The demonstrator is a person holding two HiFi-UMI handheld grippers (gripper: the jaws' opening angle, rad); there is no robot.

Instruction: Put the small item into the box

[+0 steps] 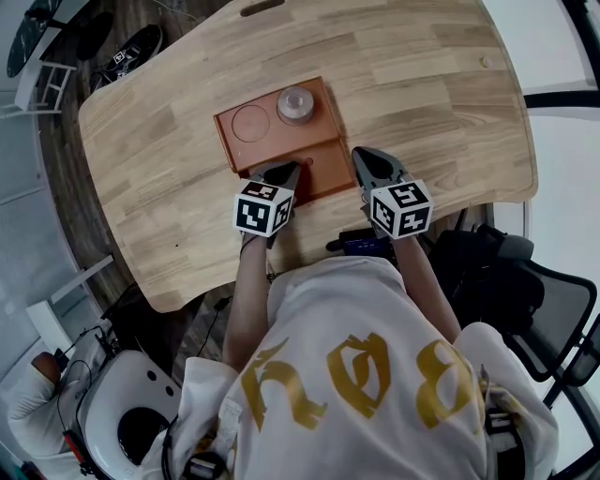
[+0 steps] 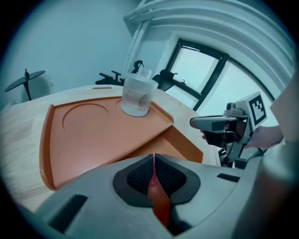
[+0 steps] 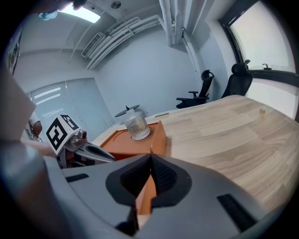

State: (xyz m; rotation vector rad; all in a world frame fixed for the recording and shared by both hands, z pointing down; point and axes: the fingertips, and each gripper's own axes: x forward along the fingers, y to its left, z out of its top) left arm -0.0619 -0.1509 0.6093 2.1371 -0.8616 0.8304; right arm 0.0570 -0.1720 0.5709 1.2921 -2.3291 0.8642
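Observation:
An orange box (image 1: 258, 141) lies on the wooden table (image 1: 431, 103), its top panel (image 2: 88, 135) moulded with round recesses. A small clear jar (image 1: 294, 103) stands upright on the far right recess; it also shows as the jar (image 2: 138, 95) and the jar (image 3: 136, 125) in the gripper views. My left gripper (image 1: 281, 174) is at the box's near edge, shut on a thin orange flap (image 2: 161, 205). My right gripper (image 1: 361, 156) is at the box's near right corner, shut on the orange wall (image 3: 156, 140). A lower orange section (image 2: 182, 142) lies between the two grippers.
A tiny pale object (image 1: 485, 62) rests near the table's far right edge. A slot (image 1: 262, 7) is cut in the far edge. Office chairs (image 3: 219, 88) stand beyond the table and a black chair (image 1: 525, 291) is at my right. Shoes (image 1: 131, 52) lie on the floor.

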